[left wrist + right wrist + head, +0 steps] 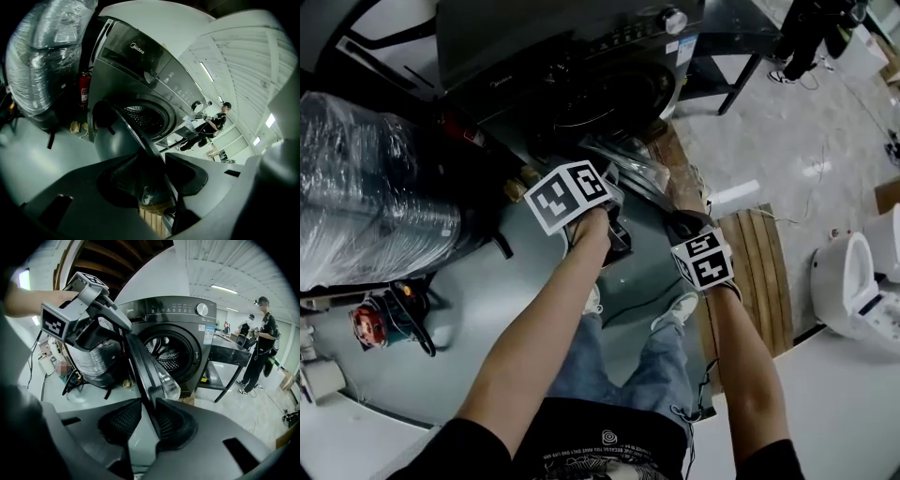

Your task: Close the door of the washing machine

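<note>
Grey workshop floor (469, 309) carries 1 dark grey front-loading washing machine (201, 333). Its round glass-bowled door (140, 359) stands open, edge-on, with the drum beyond. Right gripper (146, 419) pinches the rim; left gripper (161, 169), higher, apparently clamps it too.

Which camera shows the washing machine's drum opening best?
The right gripper view: the drum opening faces it nearly squarely, lit, beside the open door. The left gripper view shows it slanted, partly behind the door. The head view looks steeply down, so it is a dark patch.
</note>
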### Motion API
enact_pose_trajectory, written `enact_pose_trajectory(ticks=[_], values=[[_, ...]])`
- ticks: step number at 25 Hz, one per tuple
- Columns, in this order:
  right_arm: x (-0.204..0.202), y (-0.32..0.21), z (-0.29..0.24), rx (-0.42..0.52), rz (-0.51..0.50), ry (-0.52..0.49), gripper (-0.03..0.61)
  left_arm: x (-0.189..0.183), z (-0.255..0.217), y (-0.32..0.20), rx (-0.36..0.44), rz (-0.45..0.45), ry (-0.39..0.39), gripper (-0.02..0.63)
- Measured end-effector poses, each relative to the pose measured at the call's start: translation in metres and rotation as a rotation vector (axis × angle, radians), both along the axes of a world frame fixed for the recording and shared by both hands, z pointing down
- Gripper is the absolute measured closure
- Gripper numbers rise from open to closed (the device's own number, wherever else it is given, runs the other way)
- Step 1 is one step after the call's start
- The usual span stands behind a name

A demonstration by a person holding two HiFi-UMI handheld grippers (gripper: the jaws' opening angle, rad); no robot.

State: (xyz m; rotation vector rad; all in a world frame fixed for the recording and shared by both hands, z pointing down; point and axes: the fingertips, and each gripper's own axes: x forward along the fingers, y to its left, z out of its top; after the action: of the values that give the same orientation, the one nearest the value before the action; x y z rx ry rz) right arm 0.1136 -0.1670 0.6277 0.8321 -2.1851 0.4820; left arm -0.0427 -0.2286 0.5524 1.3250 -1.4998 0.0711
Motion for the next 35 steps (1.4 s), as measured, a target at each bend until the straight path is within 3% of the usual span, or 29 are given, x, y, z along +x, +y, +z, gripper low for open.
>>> enact_pose_trajectory(ticks=[13, 31, 35], values=[[0.008, -0.033, 0.001, 0.001, -0.179, 0.01, 0.488, 0.003, 0.001, -0.019, -0.01, -0.137, -0.008, 0.42], [0.016, -0.112, 0.0, 0.047, -0.359, 0.026, 0.486, 0.008, 0.005, -0.072, 0.071, -0.306, 0.024, 0.416], [0.017, -0.124, -0.001, 0.057, -0.378, 0.029, 0.485, 0.007, 0.0, -0.074, 0.042, -0.344, 0.013, 0.416]])
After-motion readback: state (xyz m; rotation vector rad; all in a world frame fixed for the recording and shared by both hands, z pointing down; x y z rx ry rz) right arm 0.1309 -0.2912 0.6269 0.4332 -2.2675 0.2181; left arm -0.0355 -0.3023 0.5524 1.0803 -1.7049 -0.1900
